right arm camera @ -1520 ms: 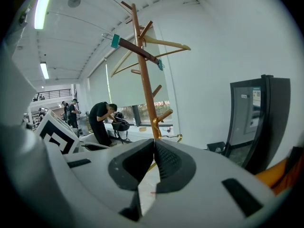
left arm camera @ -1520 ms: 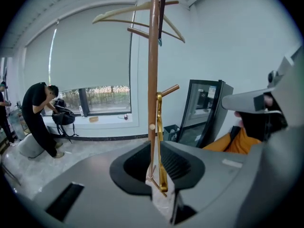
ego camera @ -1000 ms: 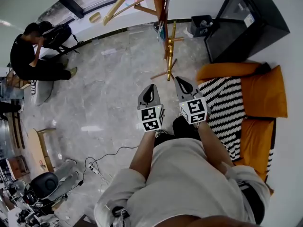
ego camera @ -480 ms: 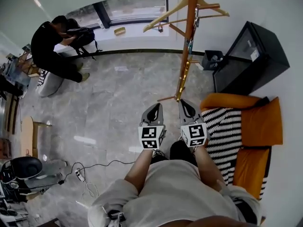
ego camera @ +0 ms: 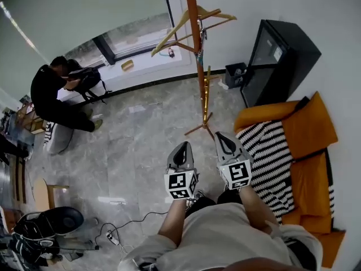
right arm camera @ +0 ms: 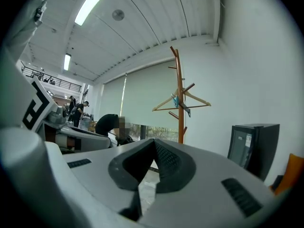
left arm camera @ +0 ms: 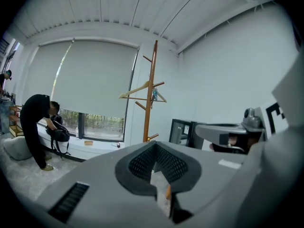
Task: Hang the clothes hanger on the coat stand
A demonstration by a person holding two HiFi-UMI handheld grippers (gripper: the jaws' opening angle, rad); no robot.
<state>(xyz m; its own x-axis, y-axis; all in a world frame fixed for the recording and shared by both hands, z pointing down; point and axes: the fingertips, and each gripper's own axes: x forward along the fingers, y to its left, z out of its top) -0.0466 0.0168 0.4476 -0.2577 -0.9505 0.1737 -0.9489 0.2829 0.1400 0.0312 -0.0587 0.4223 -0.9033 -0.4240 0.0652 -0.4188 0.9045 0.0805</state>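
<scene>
Hanging high on the stand [ego camera: 196,49], the hanger [ego camera: 169,35] is well clear of the left gripper [ego camera: 182,147] and right gripper [ego camera: 220,135], both clenched on nothing near the stand's foot. Open floor [ego camera: 141,129] spreads leftward. A cabinet [ego camera: 276,55], bin [ego camera: 234,75] and sofa [ego camera: 307,129] crowd the right wall, and a person [ego camera: 51,92] bends by the window.

Coat stand [ego camera: 195,21] top — cut by head view's upper edge.
</scene>
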